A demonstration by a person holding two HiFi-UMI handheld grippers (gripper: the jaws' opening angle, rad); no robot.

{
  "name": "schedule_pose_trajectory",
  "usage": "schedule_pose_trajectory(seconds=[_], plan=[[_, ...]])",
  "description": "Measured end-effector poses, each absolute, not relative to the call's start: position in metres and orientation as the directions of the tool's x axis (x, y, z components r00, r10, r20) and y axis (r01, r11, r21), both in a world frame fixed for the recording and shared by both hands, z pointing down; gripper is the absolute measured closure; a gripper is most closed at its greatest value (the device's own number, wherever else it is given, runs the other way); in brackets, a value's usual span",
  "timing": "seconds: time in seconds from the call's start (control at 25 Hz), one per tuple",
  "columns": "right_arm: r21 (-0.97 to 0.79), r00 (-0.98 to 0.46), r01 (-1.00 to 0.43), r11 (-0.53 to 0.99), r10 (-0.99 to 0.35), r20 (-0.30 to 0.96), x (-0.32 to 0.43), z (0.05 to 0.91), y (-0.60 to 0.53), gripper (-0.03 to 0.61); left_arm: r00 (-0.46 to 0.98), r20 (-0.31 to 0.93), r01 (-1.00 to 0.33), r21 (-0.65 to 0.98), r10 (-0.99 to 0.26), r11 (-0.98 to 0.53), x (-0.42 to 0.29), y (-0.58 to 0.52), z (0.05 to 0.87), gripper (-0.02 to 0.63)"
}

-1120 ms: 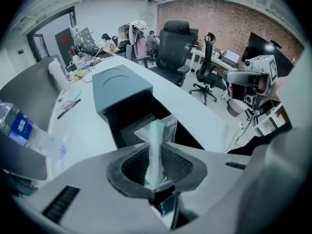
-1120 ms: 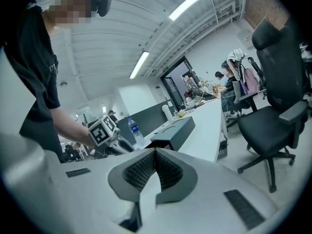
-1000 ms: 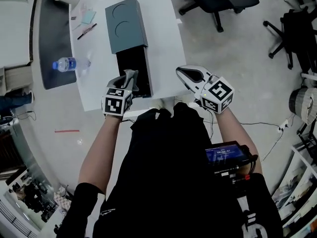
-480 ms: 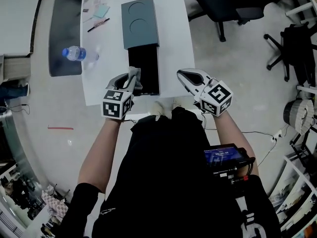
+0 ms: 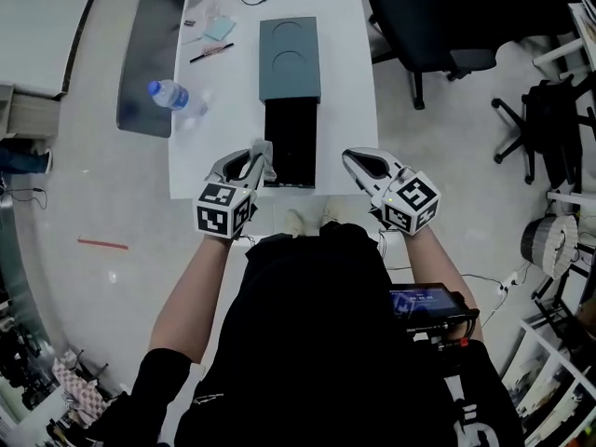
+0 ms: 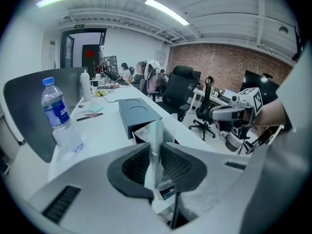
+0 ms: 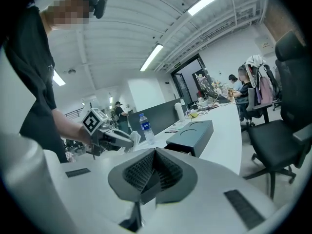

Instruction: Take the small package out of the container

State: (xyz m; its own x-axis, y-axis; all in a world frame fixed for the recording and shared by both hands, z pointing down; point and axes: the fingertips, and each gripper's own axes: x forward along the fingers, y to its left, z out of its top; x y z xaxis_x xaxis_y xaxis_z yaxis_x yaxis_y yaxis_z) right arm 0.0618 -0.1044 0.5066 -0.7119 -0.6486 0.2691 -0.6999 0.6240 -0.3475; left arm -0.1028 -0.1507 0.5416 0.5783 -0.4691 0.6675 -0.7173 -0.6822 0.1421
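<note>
- Left gripper (image 6: 155,165): jaws a narrow way apart, pinched on the small package (image 6: 154,143), a thin clear pouch upright between the pads.
- Package is out of the container (image 5: 290,59), held just beside the near left corner of its pulled-out black drawer (image 5: 290,142).
- Right gripper (image 7: 152,172): jaws together, nothing in them, off the drawer's right.
- Container lies on the white table (image 5: 223,119); water bottle (image 5: 171,94) by the left edge.

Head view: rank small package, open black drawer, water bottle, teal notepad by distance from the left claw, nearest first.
1. small package: pinched in the left claw.
2. open black drawer: just right of the claw.
3. water bottle: up the table, at its left edge.
4. teal notepad: far end, left side.
</note>
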Motion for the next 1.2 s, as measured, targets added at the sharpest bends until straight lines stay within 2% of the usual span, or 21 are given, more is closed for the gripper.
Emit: schedule_pose_trajectory(seconds=[0.6,1.2], plan=[[-0.289,-0.745,-0.667,0.686,-0.62,0.247,0.019,0.485,-0.115,0.552,0.607,0.515,-0.761,0.157,-0.605,-0.63,-0.16,-0.135,0.493,0.537],[-0.25,-0.736,-0.676,0.693,-0.644,0.207,-0.001,0.467,-0.09,0.552,0.602,0.406,-0.792,0.196,-0.688,-0.578,-0.218,-0.095,0.485,0.54]])
